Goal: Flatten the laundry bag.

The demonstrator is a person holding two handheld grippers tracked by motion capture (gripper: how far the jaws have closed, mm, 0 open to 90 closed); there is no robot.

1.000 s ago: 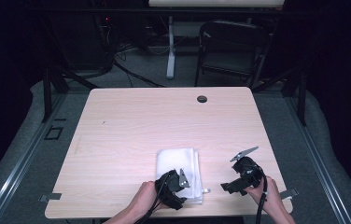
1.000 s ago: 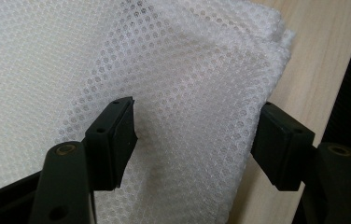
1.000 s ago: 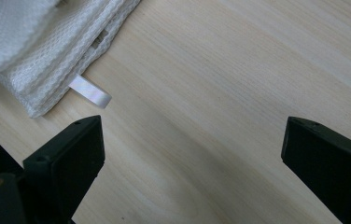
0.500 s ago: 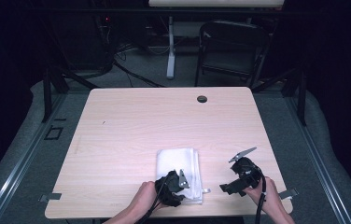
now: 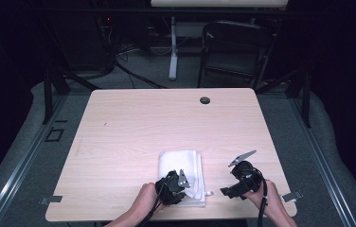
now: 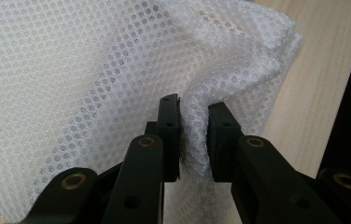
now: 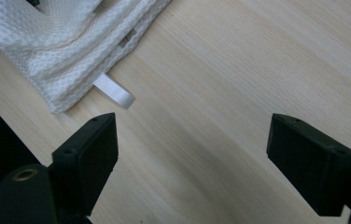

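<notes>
A folded white mesh cloth (image 5: 181, 163) lies on the wooden table (image 5: 133, 127) near its front edge. My left gripper (image 5: 187, 186) rests on the cloth's near edge. In the left gripper view its jaws have just been closing, and the left gripper (image 6: 193, 109) now pinches a raised fold of the cloth (image 6: 94, 60). To the right of the cloth, my right gripper (image 5: 225, 191) points at it. Its jaws have just been closing a little, but the right gripper (image 7: 192, 135) still stands wide over bare wood. The cloth (image 7: 57, 42) and its white loop tag (image 7: 115, 93) lie just beyond the jaws.
A dark round grommet (image 5: 205, 100) sits near the table's far edge. A folding chair (image 5: 235, 47) and cables stand on the floor behind. A metal bracket (image 5: 292, 195) juts from the front right corner. Bare wood spreads left of and beyond the cloth.
Both hands hold their places in the high view, and the cloth lies where it was.
</notes>
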